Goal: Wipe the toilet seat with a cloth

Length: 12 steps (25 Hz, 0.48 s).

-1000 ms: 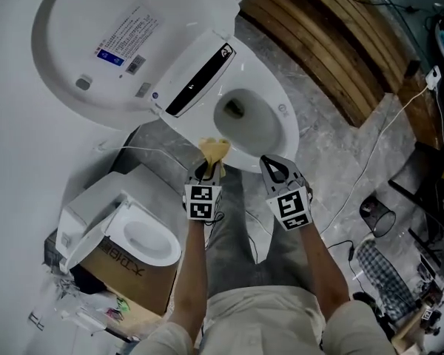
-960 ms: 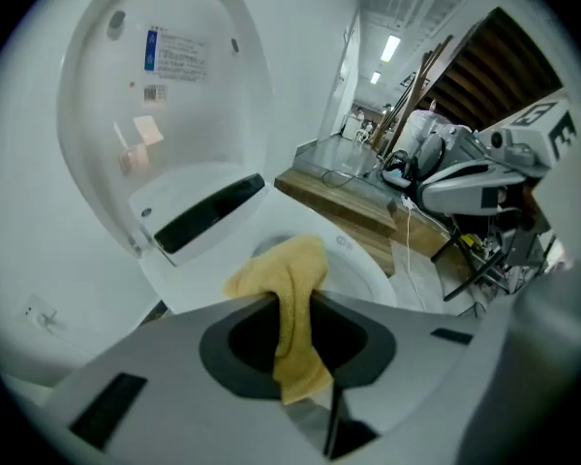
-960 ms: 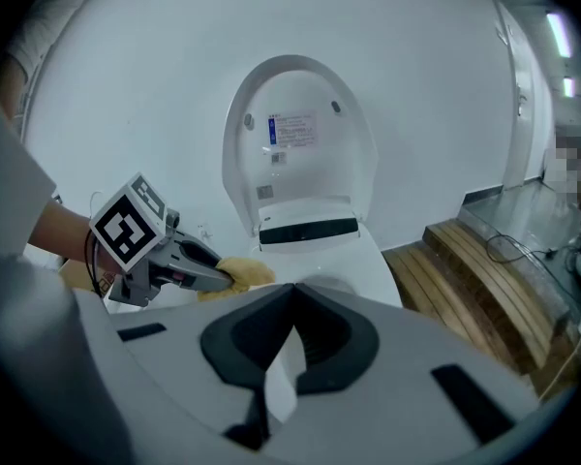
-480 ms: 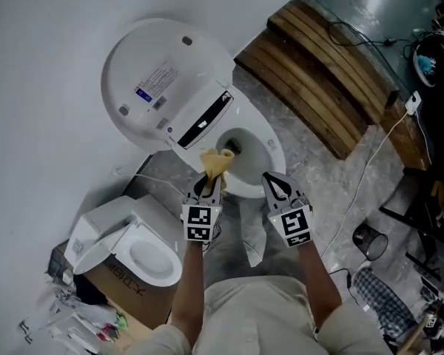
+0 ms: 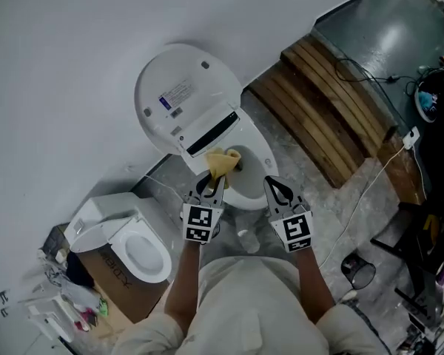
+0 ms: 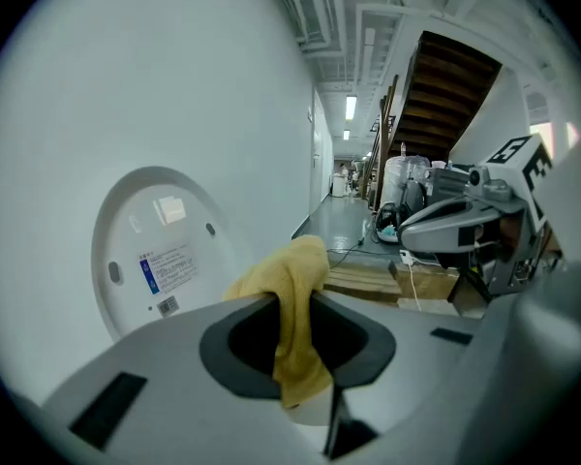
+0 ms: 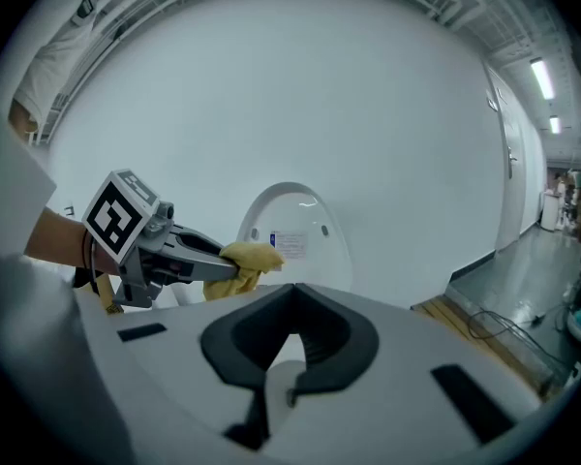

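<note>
A white toilet point(image 5: 260, 156) stands against the wall with its lid point(image 5: 179, 95) raised; a label shows on the lid's underside. My left gripper point(image 5: 210, 177) is shut on a yellow cloth point(image 5: 222, 161), which it holds above the near left rim of the bowl. In the left gripper view the cloth point(image 6: 290, 274) hangs out of the jaws in front of the lid point(image 6: 150, 255). My right gripper point(image 5: 274, 186) is beside it on the right, shut with nothing in it. The right gripper view shows its tips point(image 7: 289, 310) together, and the left gripper point(image 7: 208, 264) with the cloth point(image 7: 249, 257).
A second white toilet fixture point(image 5: 137, 250) sits on a cardboard box point(image 5: 115, 291) at the left. A wooden pallet point(image 5: 322, 120) lies to the right of the toilet, with cables point(image 5: 366, 180) and a black bin point(image 5: 357, 272) on the grey floor.
The head view has drawn back and up, so the toilet looks smaller and farther off. Both grippers keep their places side by side, the cloth still in the left one.
</note>
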### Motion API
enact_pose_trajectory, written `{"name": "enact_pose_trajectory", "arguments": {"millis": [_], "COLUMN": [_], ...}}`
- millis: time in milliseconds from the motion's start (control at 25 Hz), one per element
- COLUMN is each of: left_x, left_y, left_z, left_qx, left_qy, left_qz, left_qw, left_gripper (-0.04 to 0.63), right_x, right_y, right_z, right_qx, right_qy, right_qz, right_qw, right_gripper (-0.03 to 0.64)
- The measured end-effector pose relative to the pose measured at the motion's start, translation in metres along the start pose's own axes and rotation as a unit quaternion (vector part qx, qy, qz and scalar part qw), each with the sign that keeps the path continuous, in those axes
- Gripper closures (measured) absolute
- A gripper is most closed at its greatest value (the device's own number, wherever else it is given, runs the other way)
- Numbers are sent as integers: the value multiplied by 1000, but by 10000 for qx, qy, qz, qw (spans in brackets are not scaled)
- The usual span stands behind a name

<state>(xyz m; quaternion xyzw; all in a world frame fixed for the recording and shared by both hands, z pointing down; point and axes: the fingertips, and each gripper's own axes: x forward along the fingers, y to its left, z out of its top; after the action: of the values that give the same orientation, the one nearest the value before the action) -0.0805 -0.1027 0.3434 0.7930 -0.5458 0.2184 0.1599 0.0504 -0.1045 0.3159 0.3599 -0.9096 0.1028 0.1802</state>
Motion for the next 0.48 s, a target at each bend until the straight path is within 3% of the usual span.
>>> {"name": "enact_pose_trajectory", "arguments": {"millis": [480], "left_x": [-52], "left_y": [-36], "left_z": [63], "left_qx": [-233], "left_qy": [-524], "left_qz": [980], "left_qw": [9935], "left_gripper": [512], "right_x": [-41], "right_y": [-18], "right_z": [50], "right_qx": [-359], "right_qy": [-339], "right_qz": [795], "right_qw": [9956], "right_gripper": [611]}}
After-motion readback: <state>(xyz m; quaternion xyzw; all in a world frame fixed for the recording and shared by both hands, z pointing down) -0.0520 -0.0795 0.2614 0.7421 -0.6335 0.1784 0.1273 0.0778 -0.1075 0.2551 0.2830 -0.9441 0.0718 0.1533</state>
